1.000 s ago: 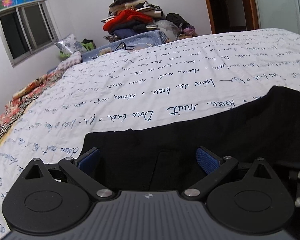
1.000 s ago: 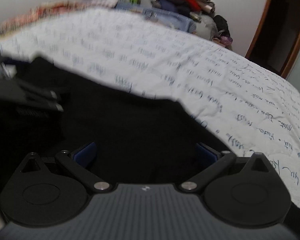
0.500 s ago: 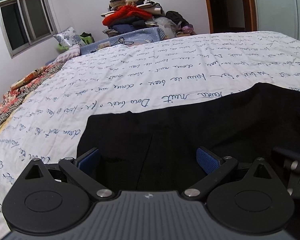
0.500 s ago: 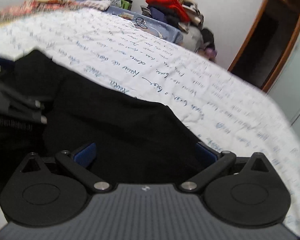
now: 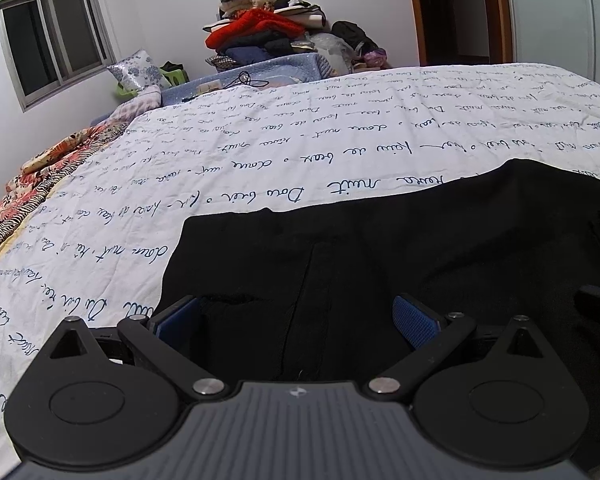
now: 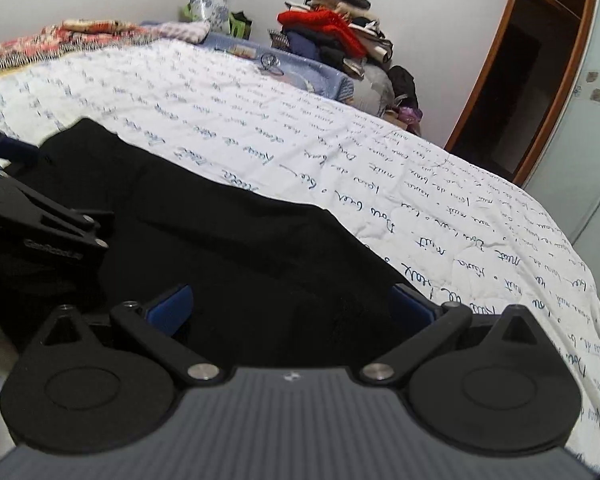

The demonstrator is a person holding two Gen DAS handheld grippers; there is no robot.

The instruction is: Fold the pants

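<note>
Left wrist view: my left claw [image 5: 296,316] hangs released, its 2 blue pads spread wide over the black pants [image 5: 380,248], which lie flat on the white bedspread [image 5: 260,152]. My right claw [image 6: 290,306] is spread the same way above the pants [image 6: 236,240].

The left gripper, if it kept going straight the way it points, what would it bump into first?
Most likely the black pants, which lie right ahead of the open left gripper on the white bedspread. How high it hovers above the cloth is unclear.
</note>
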